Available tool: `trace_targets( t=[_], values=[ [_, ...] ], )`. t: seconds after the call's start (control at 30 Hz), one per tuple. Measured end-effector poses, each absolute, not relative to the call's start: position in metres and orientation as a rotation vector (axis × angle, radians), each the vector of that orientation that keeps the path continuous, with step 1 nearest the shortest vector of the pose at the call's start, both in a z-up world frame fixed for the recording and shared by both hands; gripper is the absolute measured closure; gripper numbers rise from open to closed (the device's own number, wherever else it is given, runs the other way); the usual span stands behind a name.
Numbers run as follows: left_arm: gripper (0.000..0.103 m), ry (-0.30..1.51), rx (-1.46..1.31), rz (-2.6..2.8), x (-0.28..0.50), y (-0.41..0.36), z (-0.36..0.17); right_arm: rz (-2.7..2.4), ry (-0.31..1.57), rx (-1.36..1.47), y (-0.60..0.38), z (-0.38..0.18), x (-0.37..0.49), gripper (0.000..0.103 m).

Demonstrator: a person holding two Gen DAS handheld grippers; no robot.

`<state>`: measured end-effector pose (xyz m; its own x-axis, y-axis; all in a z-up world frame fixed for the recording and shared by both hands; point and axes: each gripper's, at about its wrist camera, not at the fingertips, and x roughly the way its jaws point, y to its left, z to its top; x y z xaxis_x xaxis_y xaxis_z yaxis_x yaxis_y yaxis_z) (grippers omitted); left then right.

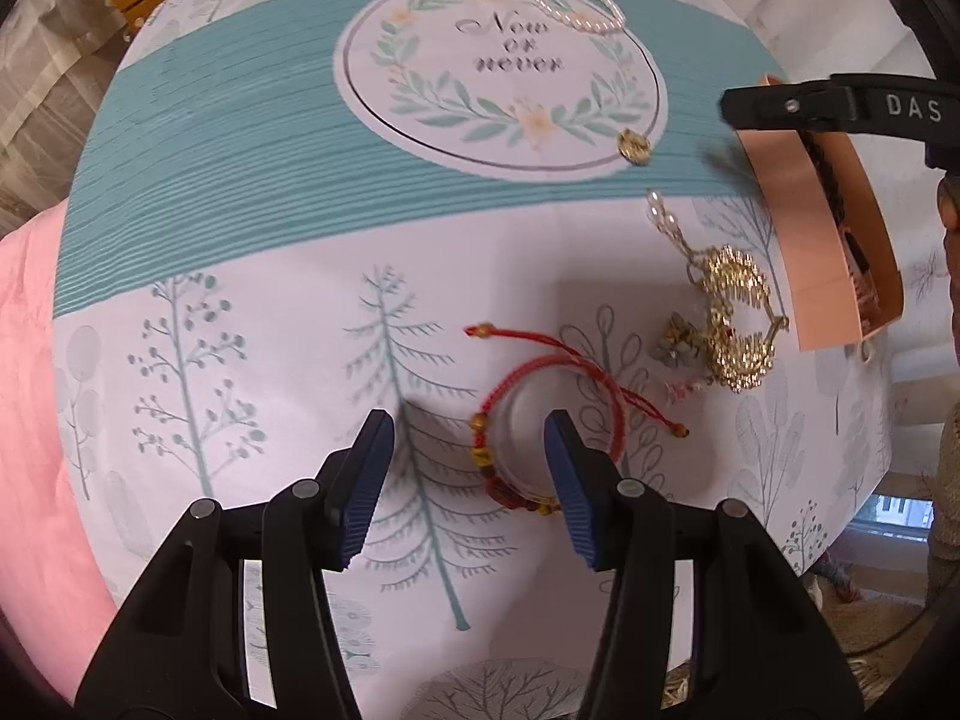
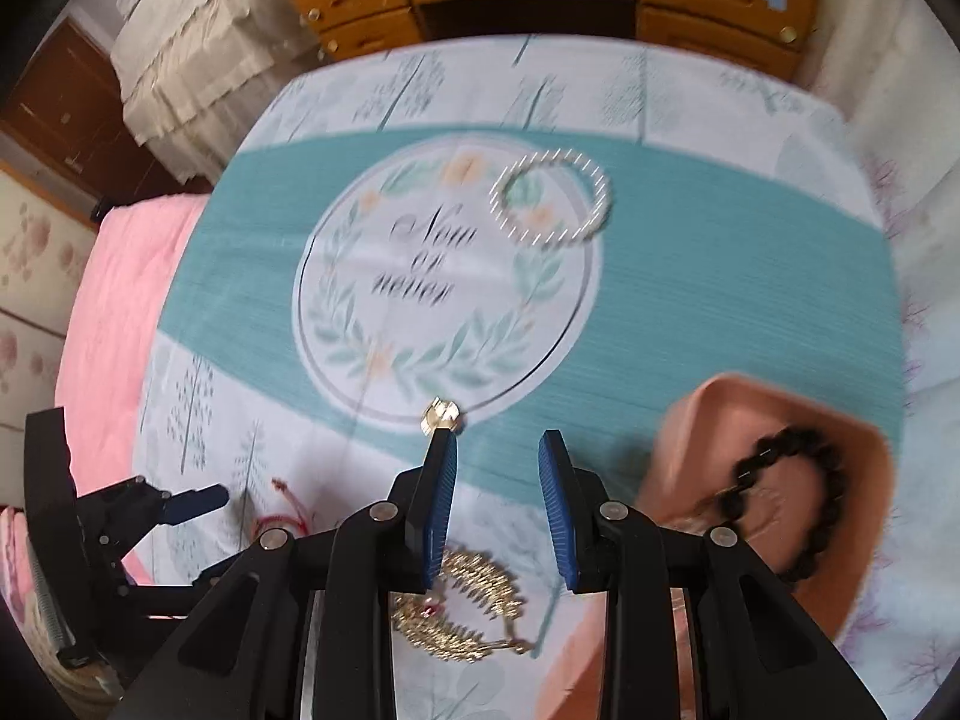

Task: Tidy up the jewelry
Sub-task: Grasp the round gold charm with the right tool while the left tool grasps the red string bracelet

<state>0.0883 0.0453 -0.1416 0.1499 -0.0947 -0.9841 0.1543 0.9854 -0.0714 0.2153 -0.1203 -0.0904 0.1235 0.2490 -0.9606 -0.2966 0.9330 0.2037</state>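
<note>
Jewelry lies scattered on a printed cloth [image 1: 252,252] whose round "Now or never" medallion [image 1: 501,69] serves as the landmark. Left wrist view, left to right: the left gripper [image 1: 468,468] hovers below the medallion with its jaws wide and nothing between them; a red cord bracelet [image 1: 540,414] with amber beads lies just under and past its right fingertip. A small gold pendant [image 1: 634,146] rests on the medallion's lower right rim. A pearl bracelet [image 1: 577,5] overlaps the medallion's upper right edge. Below and right of the medallion lies a gold leaf-shaped ornament [image 1: 737,318], with small dull charms [image 1: 678,345] just beside it. Farther right stands a peach box [image 1: 822,240].

Right wrist view: the right gripper [image 2: 497,498] hangs below the medallion, jaws wide and empty, its left fingertip next to the pendant. The box, lower right of the medallion, holds a black bead bracelet [image 2: 798,480].
</note>
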Motion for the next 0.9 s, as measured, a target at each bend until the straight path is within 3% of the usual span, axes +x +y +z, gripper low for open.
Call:
trace_targets(
  t=[0.33,0.43,0.6,0.8,0.9],
  values=[
    [0.054,1.437,0.067,-0.140,0.079,0.030,-0.148,0.439,1.448,-0.003,-0.093,-0.124,0.215,0.074],
    [0.063,1.430,0.086,-0.112,0.077,0.025,-0.147,0.426,1.450,-0.026,-0.083,-0.130,0.221,0.074],
    [0.091,1.422,0.098,-0.101,0.087,0.017,-0.145,0.397,1.473,-0.073,-0.072,-0.142,0.229,0.074],
    [0.094,1.405,0.040,-0.088,0.095,0.018,-0.136,0.374,1.460,-0.138,-0.061,-0.143,0.229,0.075],
    [0.094,1.402,0.012,-0.077,0.105,0.028,-0.133,0.358,1.438,-0.215,-0.054,-0.142,0.226,0.083]
  ],
)
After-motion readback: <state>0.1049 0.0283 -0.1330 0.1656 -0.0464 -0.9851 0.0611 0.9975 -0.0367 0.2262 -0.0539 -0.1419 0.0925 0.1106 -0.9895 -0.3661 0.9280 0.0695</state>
